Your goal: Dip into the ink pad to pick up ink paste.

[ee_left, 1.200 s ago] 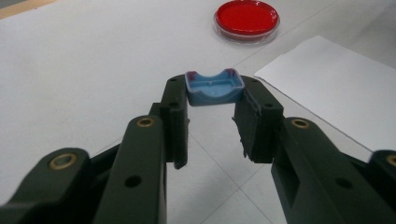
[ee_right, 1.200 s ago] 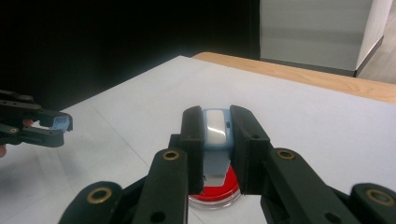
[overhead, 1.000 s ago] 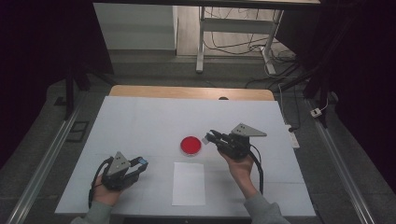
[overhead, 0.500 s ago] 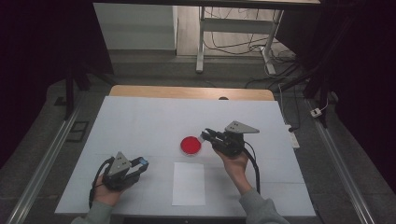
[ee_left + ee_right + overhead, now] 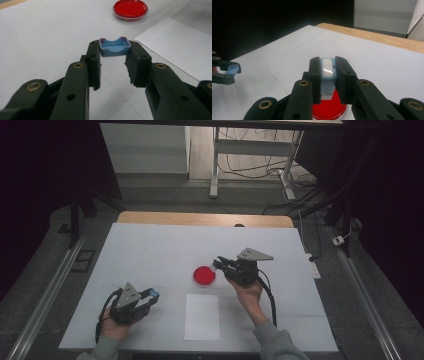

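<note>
Right now the right gripper [image 5: 218,264] hangs just above the far right edge of the round red-filled clear plastic dish [image 5: 204,275], which sits near the middle of the white counter [image 5: 150,250]. Its fingers [image 5: 315,72] are closed tight on a small light-blue plastic piece with a white oval face [image 5: 327,68], held upright directly over the dish in the right gripper view. Over at the near left, the left gripper [image 5: 151,295] rests low by the counter, its fingers [image 5: 93,60] shut on a small blue curved plastic cap [image 5: 114,46], gripped by its two ends. A white paper sheet [image 5: 202,316] lies flat just near of the dish, between the two hands.

The main risk, as I judge it, is the blue piece coming down on the dish rim rather than inside it, which could tip or slide the light dish across the smooth counter. The grip is only on the piece's sides, so any twist on contact might let it slip. The cap is pinched at its ends alone and could pop out if the hand squeezes unevenly
</note>
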`<move>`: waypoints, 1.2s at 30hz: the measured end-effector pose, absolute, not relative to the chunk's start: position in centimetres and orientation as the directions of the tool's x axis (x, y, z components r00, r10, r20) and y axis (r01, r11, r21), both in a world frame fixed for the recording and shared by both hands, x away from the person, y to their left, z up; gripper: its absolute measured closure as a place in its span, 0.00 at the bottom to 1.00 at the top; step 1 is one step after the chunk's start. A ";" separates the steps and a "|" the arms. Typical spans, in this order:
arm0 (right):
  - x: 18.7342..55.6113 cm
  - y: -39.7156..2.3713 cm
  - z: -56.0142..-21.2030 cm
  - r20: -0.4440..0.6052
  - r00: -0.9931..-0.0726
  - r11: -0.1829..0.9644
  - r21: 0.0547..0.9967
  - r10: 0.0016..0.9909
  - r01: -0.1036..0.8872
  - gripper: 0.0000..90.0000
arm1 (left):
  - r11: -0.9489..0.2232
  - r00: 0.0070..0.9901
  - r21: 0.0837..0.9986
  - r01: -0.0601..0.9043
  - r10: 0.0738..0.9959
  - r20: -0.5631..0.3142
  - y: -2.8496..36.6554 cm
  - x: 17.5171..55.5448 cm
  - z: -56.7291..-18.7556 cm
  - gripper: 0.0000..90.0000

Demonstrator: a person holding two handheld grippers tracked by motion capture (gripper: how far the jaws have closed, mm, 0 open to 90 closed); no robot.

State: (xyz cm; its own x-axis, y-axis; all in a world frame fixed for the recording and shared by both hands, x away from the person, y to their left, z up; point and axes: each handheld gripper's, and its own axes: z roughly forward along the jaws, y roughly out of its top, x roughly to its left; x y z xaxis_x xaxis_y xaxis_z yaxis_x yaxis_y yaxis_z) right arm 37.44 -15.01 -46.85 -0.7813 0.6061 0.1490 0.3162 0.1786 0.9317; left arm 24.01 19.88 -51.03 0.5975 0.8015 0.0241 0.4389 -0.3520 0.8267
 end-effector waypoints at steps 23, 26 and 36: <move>38.6 -13.5 -47.7 0.133 -0.787 0.217 0.922 0.603 0.321 0.84 | -0.353 0.596 0.826 0.440 0.802 0.025 19.8 24.0 -51.1 0.73; 38.7 -13.3 -47.9 0.131 -0.788 0.226 0.918 0.601 0.325 0.84 | -0.353 0.596 0.826 0.439 0.802 0.026 19.8 24.0 -51.0 0.73; 39.2 -12.4 -48.9 0.105 -0.790 0.280 0.901 0.603 0.333 0.84 | -0.353 0.597 0.825 0.440 0.802 0.025 19.9 24.0 -51.0 0.73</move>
State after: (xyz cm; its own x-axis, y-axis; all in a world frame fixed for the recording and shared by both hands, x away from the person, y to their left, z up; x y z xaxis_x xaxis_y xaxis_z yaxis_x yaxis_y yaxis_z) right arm 39.18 -12.42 -48.87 -0.7904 0.6035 0.1049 0.3330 0.2796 0.9005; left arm 23.99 19.87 -51.04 0.5968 0.8020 0.0249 0.4405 -0.3534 0.8253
